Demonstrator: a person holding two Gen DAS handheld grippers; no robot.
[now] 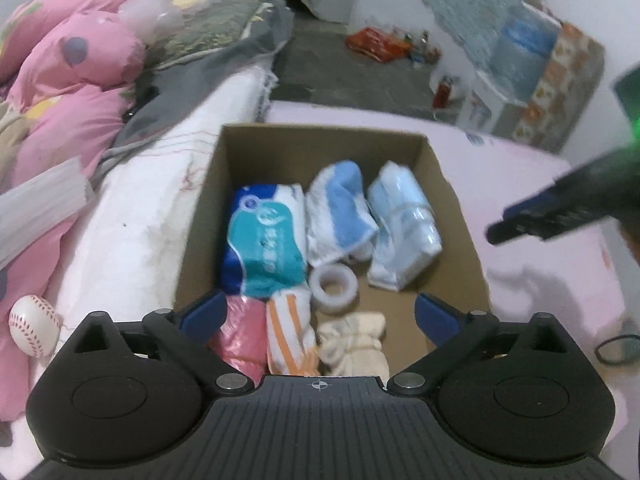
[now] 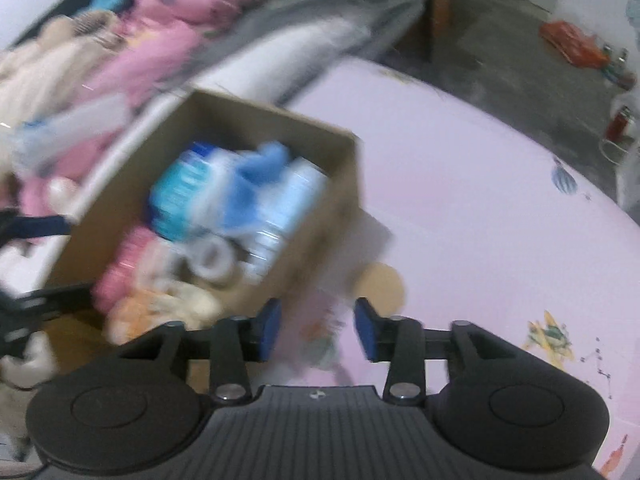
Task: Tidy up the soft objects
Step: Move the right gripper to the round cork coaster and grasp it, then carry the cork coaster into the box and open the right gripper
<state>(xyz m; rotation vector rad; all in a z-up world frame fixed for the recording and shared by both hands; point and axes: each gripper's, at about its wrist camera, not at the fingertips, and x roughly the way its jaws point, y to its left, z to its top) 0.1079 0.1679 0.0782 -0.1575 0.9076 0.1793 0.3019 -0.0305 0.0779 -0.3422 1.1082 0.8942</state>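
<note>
Pink bedsheet (image 2: 480, 200), brown cardboard box (image 1: 452, 208) packed with soft bundles.
Left gripper (image 1: 320, 312) fingers wide, empty; right gripper (image 2: 316, 328) narrower, empty. White foam baseball (image 1: 34, 330) at 9 o'clock: light, squashy; pinch across middle.

Right wrist view: motion-blurred throughout.
- Cardboard box (image 2: 316, 208): contents smeared; separate items cannot be told apart.
- Bedding (image 2: 168, 40), far left: pink streaks only.

Left wrist view:
- Pink bag (image 1: 240, 336), orange-striped cloth (image 1: 290, 336), cream cloth (image 1: 354, 344): near ends hidden behind the left hand-held gripper (image 1: 320, 316).
- Right hand-held gripper (image 1: 560, 208): blurred, cut off by the right edge; finger spacing unreadable.
- Teal tissue pack (image 1: 264, 248): print too small to read.
- Floor items (image 1: 380, 44), far: too small to identify.
</note>
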